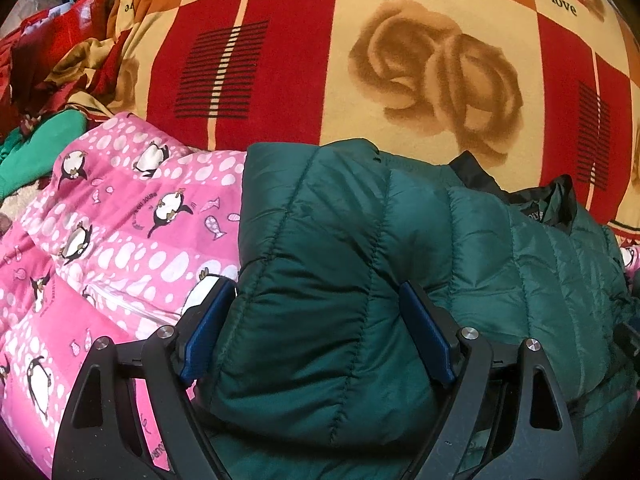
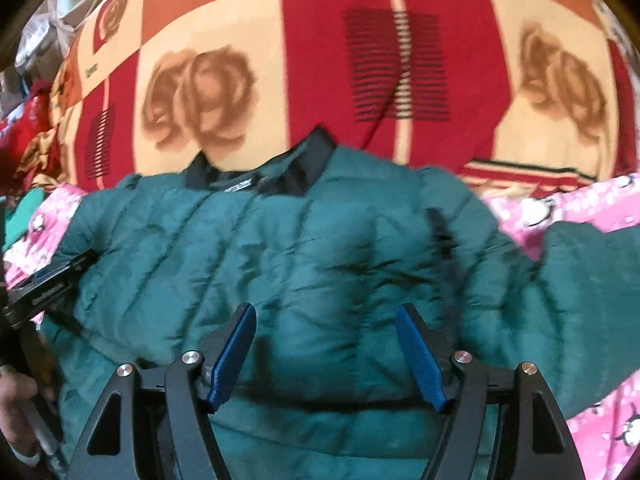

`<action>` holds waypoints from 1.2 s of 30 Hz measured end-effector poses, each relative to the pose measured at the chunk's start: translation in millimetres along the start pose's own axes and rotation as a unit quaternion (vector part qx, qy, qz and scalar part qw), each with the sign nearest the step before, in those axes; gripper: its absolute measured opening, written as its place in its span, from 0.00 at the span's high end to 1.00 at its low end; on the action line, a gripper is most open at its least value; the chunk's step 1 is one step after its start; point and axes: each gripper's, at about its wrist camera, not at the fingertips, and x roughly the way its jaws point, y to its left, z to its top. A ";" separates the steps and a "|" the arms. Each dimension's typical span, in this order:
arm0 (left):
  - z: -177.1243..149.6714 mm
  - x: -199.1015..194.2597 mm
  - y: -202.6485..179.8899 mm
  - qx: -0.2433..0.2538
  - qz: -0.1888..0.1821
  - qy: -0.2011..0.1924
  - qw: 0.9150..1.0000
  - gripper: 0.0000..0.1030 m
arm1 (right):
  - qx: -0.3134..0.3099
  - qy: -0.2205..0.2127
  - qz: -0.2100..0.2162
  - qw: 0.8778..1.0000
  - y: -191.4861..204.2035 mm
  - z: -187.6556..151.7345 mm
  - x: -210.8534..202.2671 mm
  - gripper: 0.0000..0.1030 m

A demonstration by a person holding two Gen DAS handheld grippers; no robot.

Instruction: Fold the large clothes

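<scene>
A dark green quilted puffer jacket (image 1: 400, 248) lies on a pink penguin-print quilt (image 1: 120, 232), its black collar (image 2: 312, 152) at the far side. In the left wrist view its left part is folded over into a thick bulge. My left gripper (image 1: 316, 316) hangs open over that bulge, which fills the gap between the blue pads (image 1: 208, 328); I see no pinch. My right gripper (image 2: 326, 344) is open over the jacket's chest (image 2: 320, 248), with nothing gripped. The other sleeve (image 2: 592, 264) stretches out to the right. The left gripper's black body (image 2: 48, 280) shows at the jacket's left edge.
A red, cream and orange blanket with roses (image 1: 400, 40) covers the bed beyond the jacket. Crumpled red and patterned cloth (image 1: 60, 52) and a bright green garment (image 1: 40, 148) are heaped at the far left. A person's hand (image 2: 16, 404) shows at the lower left.
</scene>
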 end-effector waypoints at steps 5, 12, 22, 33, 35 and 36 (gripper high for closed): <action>0.4 -4.3 -0.9 0.000 -0.001 0.002 1.000 0.18 | 0.008 0.043 -0.017 0.999 -10.5 -8.6 28.1 0.31; -0.1 -31.6 -8.3 0.015 0.009 -0.004 1.000 0.18 | 0.007 0.025 -0.019 0.999 -5.6 -6.8 8.8 0.31; 0.7 -79.1 -21.0 0.024 -0.009 -0.048 0.999 0.18 | 0.015 -0.005 -0.002 1.000 6.1 -9.4 -23.5 0.21; -7.8 -110.7 -39.1 0.030 -0.038 -0.060 0.997 0.18 | 0.008 -0.024 -0.004 1.000 9.2 -13.7 -55.1 0.20; -9.2 -114.2 -47.3 0.032 -0.049 -0.057 0.997 0.18 | 0.006 -0.028 -0.011 1.000 5.3 -15.4 -60.5 0.20; -9.2 -115.2 -50.6 0.033 -0.052 -0.055 0.997 0.18 | 0.006 -0.029 -0.013 0.999 3.4 -16.3 -62.1 0.20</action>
